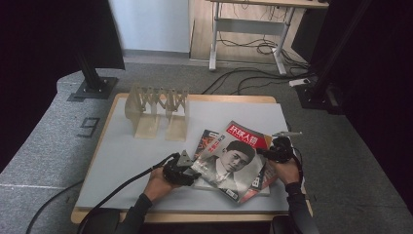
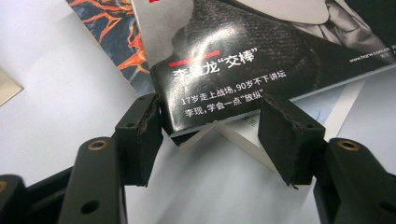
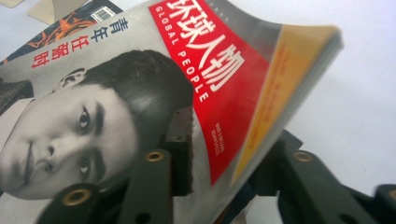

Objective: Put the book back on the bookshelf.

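Item: top magazine [image 1: 233, 158], uppermost of a stack just in front of the wooden rack [image 1: 156, 109] on the tabletop [image 1: 126, 161].

Right claw [image 3: 224, 154]: clamped on its raised edge.

Left claw [image 2: 212, 135]: half-open, straddling a corner, gripping nothing.

Risk: glossy cover slipping free; lower magazines [image 1: 208, 139] dragged.

Dim room, one pale lit patch in the middle

In the high view the pale grey-topped wooden desk [image 1: 146, 161] catches soft overhead light while the frame's sides fall black. The glossy portrait-cover magazine [image 2: 243, 60] shows glare close up; in the right gripper view its lifted yellow edge and the black claw [image 3: 229, 177] blur, near the lens.
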